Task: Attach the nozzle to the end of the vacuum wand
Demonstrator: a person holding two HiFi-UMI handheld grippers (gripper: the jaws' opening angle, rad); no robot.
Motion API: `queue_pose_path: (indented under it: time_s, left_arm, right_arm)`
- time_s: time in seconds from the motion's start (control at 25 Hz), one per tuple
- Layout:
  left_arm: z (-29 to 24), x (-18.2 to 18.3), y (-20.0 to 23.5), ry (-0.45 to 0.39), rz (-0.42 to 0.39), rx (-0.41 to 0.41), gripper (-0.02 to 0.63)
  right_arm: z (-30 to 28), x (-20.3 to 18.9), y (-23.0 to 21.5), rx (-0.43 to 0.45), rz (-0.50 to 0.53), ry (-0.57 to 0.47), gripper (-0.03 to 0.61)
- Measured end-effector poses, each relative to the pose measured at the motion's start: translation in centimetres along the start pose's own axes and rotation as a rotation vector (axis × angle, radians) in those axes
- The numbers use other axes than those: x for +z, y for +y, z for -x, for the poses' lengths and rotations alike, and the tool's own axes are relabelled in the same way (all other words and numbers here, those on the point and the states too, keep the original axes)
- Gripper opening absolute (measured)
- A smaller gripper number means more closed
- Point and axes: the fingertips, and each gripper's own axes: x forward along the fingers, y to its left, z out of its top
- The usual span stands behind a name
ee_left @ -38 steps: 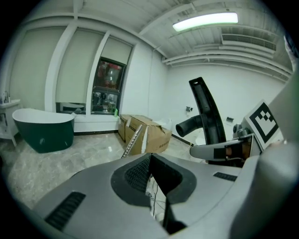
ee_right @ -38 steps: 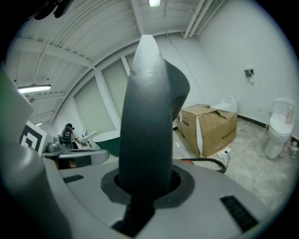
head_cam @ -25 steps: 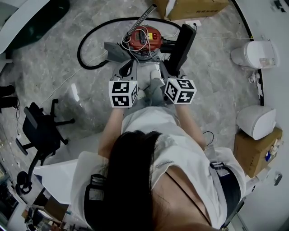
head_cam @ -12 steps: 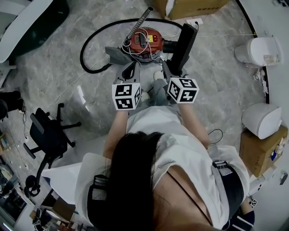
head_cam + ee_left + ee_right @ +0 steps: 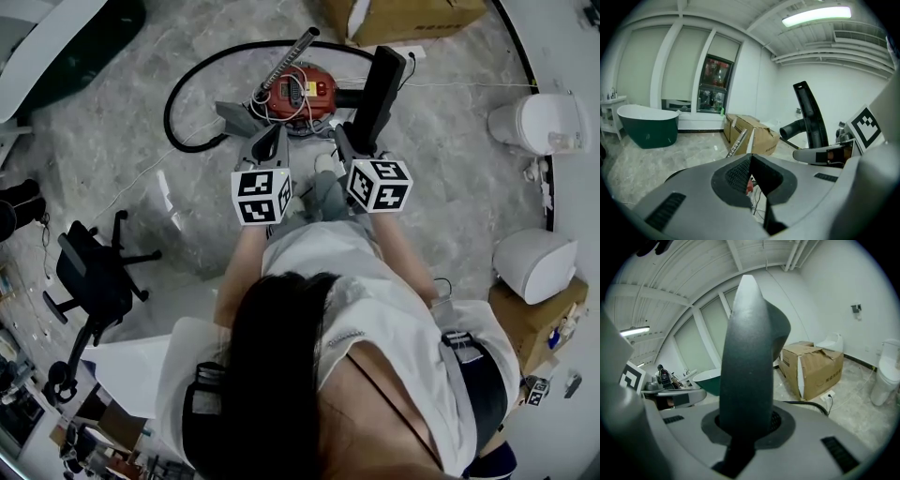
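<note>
My right gripper (image 5: 352, 141) is shut on a long black nozzle (image 5: 382, 86), which stands up out of its jaws (image 5: 747, 357) and hides much of the right gripper view. To its left, my left gripper (image 5: 270, 142) is shut with nothing in it (image 5: 750, 157). Just ahead on the floor lies a red vacuum cleaner (image 5: 302, 89). Its ribbed metal wand (image 5: 289, 58) slants up toward a cardboard box, and the wand (image 5: 736, 143) also shows over the left jaws. A black hose (image 5: 180, 89) loops to the left.
A cardboard box (image 5: 403, 14) stands beyond the vacuum, next to a wall socket with a cable. Two white toilets (image 5: 534, 122) (image 5: 532, 264) line the right wall. A black office chair (image 5: 94, 272) is at the left. A dark green bathtub (image 5: 647, 127) is far left.
The person and both grippers have shifted a little across the floor, slightly nearer the red vacuum. The nozzle stays in the right gripper and the left stays shut.
</note>
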Motion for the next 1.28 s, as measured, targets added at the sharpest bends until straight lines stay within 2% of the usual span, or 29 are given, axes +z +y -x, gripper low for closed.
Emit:
queue_pose_path:
  time_s: [0.72, 1.0, 1.28]
  left_arm:
    - [-9.7, 5.0, -1.0, -0.004, -0.030, 0.043, 0.003]
    - [-12.2, 6.4, -0.7, -0.015, -0.018, 0.101, 0.003]
    - [-13.2, 6.9, 0.1, -0.021, -0.030, 0.157, 0.003]
  right_arm:
    - [-6.5, 5.5, -5.7, 0.070, 0.020, 0.041, 0.067]
    - [-8.5, 7.2, -7.4, 0.120, 0.061, 0.062, 0.067]
    - [-8.9, 7.5, -8.6, 0.136, 0.056, 0.079, 0.067]
